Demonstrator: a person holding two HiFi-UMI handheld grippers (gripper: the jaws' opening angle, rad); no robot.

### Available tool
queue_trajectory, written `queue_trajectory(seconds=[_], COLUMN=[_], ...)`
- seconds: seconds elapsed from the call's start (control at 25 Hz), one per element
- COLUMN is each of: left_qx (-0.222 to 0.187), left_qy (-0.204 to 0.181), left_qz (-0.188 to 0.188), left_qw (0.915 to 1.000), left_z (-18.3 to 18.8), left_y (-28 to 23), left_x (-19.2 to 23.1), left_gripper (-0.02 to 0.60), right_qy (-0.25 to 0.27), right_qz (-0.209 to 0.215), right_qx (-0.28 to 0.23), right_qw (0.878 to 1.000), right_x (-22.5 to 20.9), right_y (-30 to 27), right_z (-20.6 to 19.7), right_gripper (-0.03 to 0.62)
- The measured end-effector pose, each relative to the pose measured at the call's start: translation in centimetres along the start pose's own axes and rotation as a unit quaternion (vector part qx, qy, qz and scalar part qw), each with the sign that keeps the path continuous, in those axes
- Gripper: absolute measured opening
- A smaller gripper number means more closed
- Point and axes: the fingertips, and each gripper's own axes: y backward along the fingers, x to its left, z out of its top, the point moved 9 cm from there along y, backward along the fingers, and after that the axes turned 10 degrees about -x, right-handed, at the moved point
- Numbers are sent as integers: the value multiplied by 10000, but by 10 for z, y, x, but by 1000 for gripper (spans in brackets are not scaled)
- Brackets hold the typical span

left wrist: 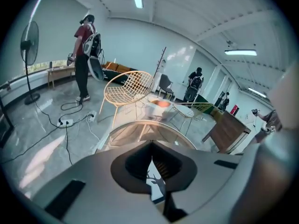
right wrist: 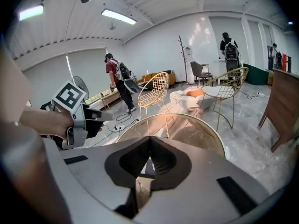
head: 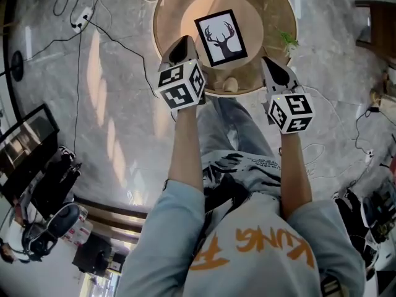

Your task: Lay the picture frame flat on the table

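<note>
The picture frame (head: pixel 221 37), black-edged with a deer silhouette on white, seems to lie face up on the round wooden table (head: pixel 162 11). My left gripper (head: pixel 184 41) hovers just left of the frame's lower left corner, jaws shut with nothing between them. In the left gripper view the deer print (left wrist: pixel 156 183) shows through the hollow behind the closed tips (left wrist: pixel 150 146). My right gripper (head: pixel 270 60) hangs over the table's right rim, apart from the frame, and its jaws (right wrist: pixel 149 139) also meet with nothing held. The right gripper view shows the left gripper (right wrist: pixel 105 112) beside the table.
A small beige knob (head: pixel 230 84) sits at the table's near edge and a green sprig (head: pixel 288 40) at its right. Cables and a power strip (head: pixel 80 20) lie on the floor. Wire chairs (left wrist: pixel 126 90), a wooden desk (left wrist: pixel 229 132), a fan (left wrist: pixel 30 45) and several people stand beyond.
</note>
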Motion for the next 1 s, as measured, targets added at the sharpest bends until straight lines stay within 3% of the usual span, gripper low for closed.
queue_trajectory(seconds=[0.36,0.68,1.0], left_qx=[-1134,-1644,-2220], left_qy=[-330,-606,-1157], left_qz=[282,-75,-231], left_qw=[9926,9845,9679], left_z=[99,160,222], left_y=[85,105,130], left_x=[-50,-81,-111], left_gripper=[20,20,20], right_qy=[23,189,368], right_qz=[-261,-232,10], right_qx=[-733,-1418,-1978], right_qw=[9970,9894,9796], right_x=[-4,6,14], right_y=[48,49,69], right_z=[82,171,243], right_gripper=[-3,-3,-3])
